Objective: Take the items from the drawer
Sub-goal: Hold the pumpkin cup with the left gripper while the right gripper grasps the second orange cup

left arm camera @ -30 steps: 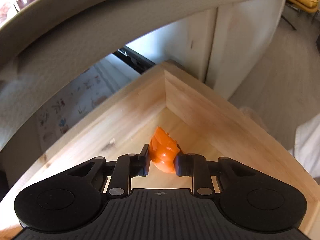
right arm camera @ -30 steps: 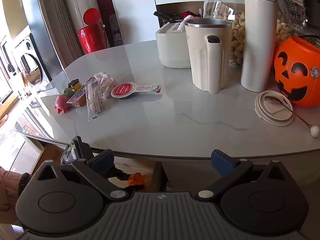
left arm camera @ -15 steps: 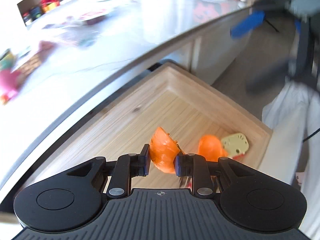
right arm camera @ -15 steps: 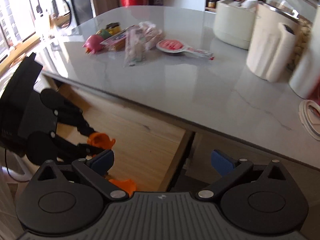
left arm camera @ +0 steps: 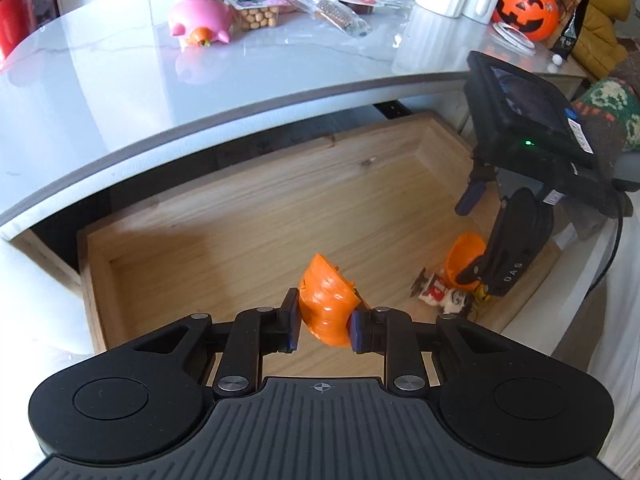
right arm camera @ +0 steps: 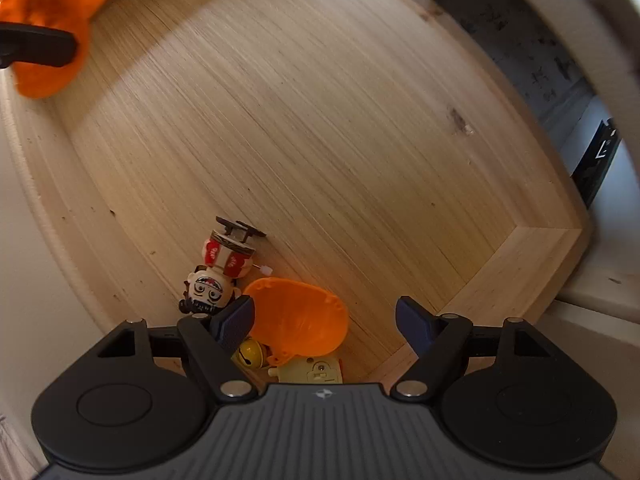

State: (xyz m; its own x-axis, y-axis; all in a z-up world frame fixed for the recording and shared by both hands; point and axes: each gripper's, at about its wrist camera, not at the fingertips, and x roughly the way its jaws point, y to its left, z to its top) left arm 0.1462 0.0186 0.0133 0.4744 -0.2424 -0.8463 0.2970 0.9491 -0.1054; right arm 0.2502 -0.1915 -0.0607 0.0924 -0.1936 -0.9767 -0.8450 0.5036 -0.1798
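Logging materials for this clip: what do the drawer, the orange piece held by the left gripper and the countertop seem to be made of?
Drawer: light wood, matte; visible grain and a knot, mitred corner joint.
Orange piece in the left gripper: probably moulded plastic, slightly glossy; ridged, uniform colour.
Countertop: polished stone or a stone-look slab; pale veining and mirror-like reflections.

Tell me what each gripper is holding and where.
Left gripper clamps an orange plastic shell by its sides. Right gripper holds nothing, jaws closing around another orange shell.
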